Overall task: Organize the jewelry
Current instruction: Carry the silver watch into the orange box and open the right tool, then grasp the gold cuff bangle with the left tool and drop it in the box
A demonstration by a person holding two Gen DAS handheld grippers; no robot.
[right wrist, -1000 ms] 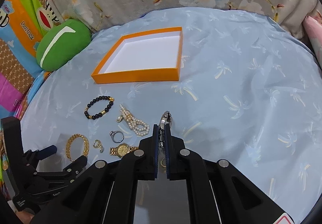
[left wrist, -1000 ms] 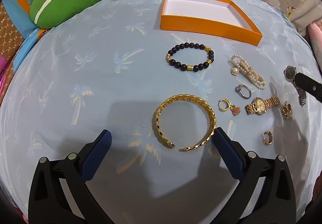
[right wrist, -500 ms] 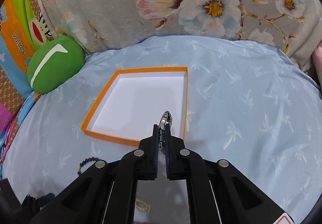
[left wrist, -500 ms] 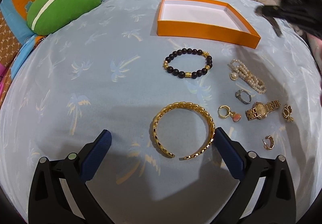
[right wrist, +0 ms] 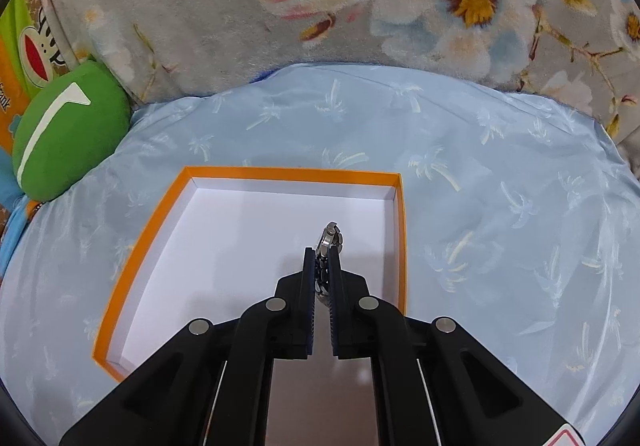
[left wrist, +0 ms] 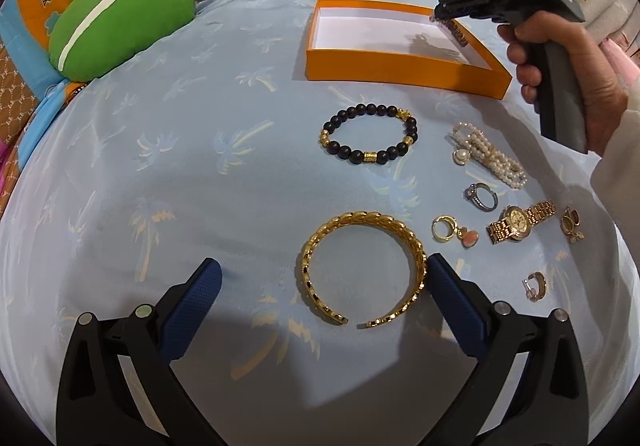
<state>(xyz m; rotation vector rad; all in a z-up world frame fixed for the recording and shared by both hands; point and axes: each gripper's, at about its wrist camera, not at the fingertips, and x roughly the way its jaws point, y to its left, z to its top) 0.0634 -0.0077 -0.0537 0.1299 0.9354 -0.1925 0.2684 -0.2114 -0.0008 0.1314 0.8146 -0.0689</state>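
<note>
1. Silver watch [right wrist: 329, 246], pinched by its band between the closed fingers of the right gripper [right wrist: 322, 258], hangs above the white floor of the orange box [right wrist: 280, 173], near the box's right wall. Its case sticks out past the fingertips, with the band running back along the gripper's line.
2. Seen from the left wrist camera, the right gripper [left wrist: 442, 11] is held by a hand [left wrist: 560, 57] over the box's far right corner, the dark band dangling below it. The box [left wrist: 400, 65] holds nothing else.
3. Judged from this, the watch lies straight below the closed fingers and inside the box walls, so a release would drop it near the right wall.
4. Left gripper [left wrist: 320, 290] has its blue fingers wide apart, holding nothing, low over the blue cloth [left wrist: 160, 165]. A gold bangle [left wrist: 362, 268] lies between the fingers, its open gap facing the camera and its right side just beside the right pad.
5. Beyond the bangle lie a black bead bracelet [left wrist: 370, 139], a pearl bracelet [left wrist: 488, 155], a ring [left wrist: 482, 197], a gold watch [left wrist: 520, 221] and small earrings [left wrist: 452, 232]. The left hand is the nearer one to all of these.
</note>
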